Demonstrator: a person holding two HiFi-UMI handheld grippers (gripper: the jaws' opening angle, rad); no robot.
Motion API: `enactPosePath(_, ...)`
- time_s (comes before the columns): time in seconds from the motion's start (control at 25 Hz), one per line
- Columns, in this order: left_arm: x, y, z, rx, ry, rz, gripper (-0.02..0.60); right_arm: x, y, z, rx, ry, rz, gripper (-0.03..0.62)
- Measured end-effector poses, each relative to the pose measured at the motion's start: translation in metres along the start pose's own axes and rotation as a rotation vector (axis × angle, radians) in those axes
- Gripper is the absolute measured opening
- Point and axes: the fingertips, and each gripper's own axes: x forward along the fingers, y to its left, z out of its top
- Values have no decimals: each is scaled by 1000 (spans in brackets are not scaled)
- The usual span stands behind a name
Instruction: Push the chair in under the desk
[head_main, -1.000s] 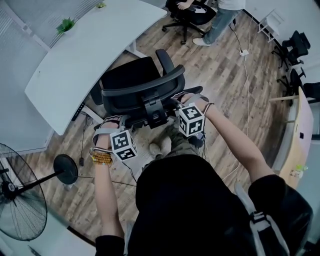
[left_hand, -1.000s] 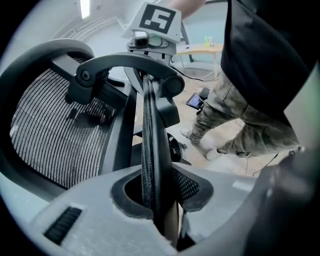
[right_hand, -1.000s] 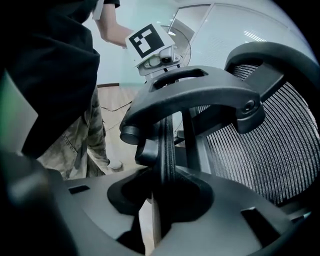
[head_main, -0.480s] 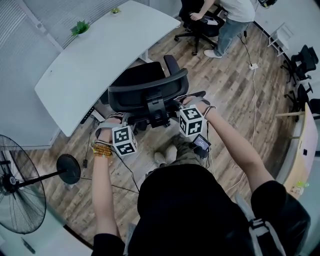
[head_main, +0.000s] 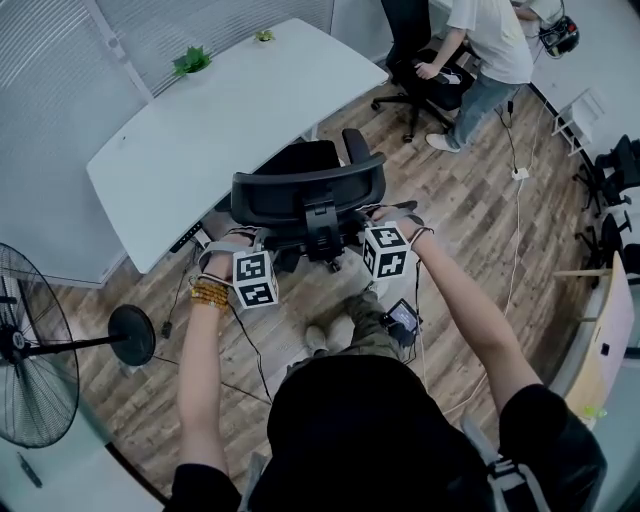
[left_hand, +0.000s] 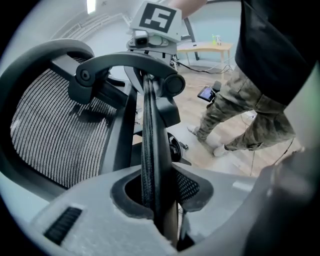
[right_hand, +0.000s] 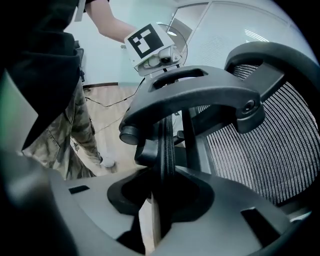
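Observation:
A black mesh-back office chair (head_main: 305, 195) faces the white curved desk (head_main: 230, 120), its seat front at the desk edge. My left gripper (head_main: 232, 246) is shut on the left end of the backrest rim, and my right gripper (head_main: 372, 218) is shut on the right end. In the left gripper view the pads (left_hand: 197, 187) pinch the thin rim edge (left_hand: 150, 150) beside the mesh (left_hand: 50, 135). The right gripper view shows the same grip, the rim (right_hand: 166, 145) running between the pads (right_hand: 205, 200), mesh (right_hand: 260, 145) to the right.
A standing fan (head_main: 30, 370) with a round base (head_main: 132, 335) is at the left. Another person (head_main: 485, 50) stands by a second chair (head_main: 430, 85) at the top right. Two small plants (head_main: 192, 62) sit on the desk. Cables trail over the wood floor (head_main: 510, 200).
Both grippers and the chair have moved together towards the desk, and the seat now reaches the desk edge. The grip on the backrest is unchanged.

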Motion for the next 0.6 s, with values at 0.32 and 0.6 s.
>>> enactPosePath(0.32,7,6,7,-24,15,30,95,0,-9,-11,-30,-12,20,110)
enactPosePath(0.6,12,18,8,-48,26,36,95,3,-24,-18,-49,-20,30,110)
